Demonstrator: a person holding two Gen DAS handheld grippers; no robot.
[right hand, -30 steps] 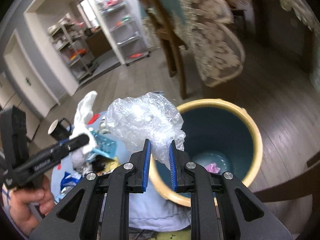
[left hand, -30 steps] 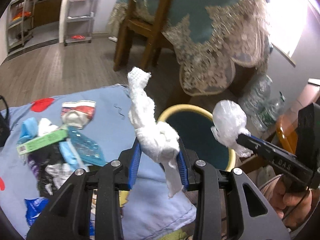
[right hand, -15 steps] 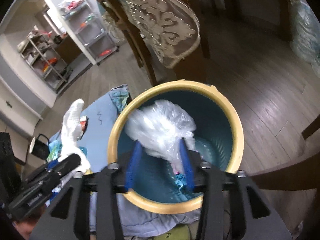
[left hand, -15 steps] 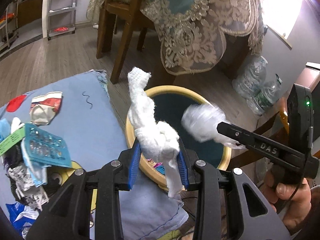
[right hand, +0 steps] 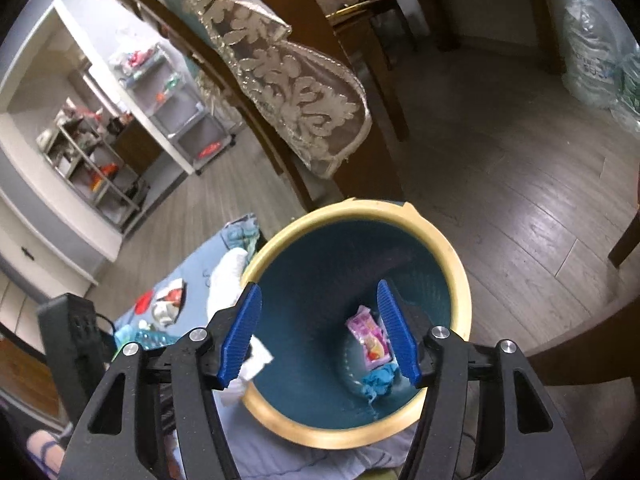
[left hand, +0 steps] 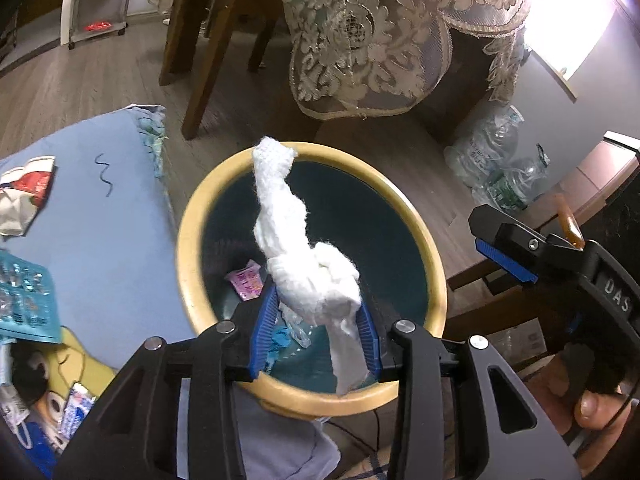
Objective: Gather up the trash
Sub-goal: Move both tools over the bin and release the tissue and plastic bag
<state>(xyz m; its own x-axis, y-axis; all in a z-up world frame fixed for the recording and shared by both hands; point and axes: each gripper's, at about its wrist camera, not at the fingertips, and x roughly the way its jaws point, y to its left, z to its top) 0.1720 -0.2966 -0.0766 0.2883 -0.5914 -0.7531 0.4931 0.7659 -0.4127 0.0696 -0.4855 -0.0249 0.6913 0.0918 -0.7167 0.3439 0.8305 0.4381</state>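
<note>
tissue wad (left hand: 308,264): white, twisted, upright over bin
bin (right hand: 460,276): teal inside, yellow rim; pink wrapper (right hand: 370,340) at btm

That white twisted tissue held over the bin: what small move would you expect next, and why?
Probably opening the left gripper wider to let it go. The white tissue sits between its jaws, which have just been opening, right above the mouth of the yellow-rimmed bin. The right gripper is already open and empty over the same bin.
</note>
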